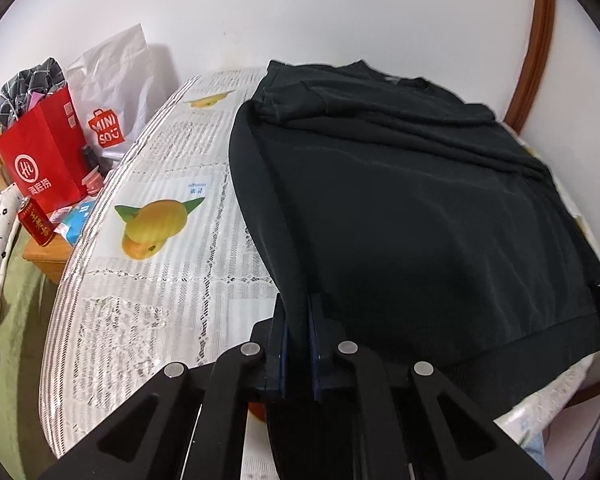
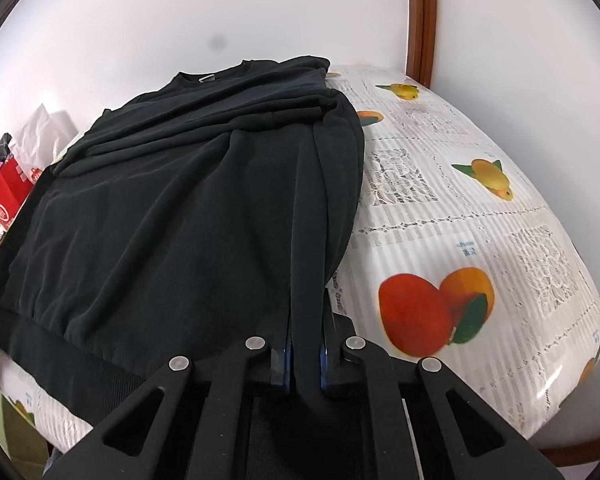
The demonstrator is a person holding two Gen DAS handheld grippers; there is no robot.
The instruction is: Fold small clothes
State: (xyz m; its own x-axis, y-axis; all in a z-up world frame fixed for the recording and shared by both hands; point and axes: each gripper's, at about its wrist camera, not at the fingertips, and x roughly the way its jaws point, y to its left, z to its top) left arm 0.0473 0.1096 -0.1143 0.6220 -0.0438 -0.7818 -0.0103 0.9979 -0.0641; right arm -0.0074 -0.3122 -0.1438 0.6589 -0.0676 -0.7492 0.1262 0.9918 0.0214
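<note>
Both grippers point down at a slant over the table's near edge. The left gripper pinches the black sweatshirt at its left bottom corner, w/ cloth squeezed tight btwn the fingers. The right gripper pinches the right bottom corner the same way. The sweatshirt lies flat on the fruit-print tablecloth, sleeves folded across the top, ribbed hem nearest.

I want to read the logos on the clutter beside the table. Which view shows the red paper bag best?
The left wrist view: the red paper bag stands large at its left edge, white logo facing the camera. The right wrist view shows only a small corner of it past the black sweatshirt.
</note>
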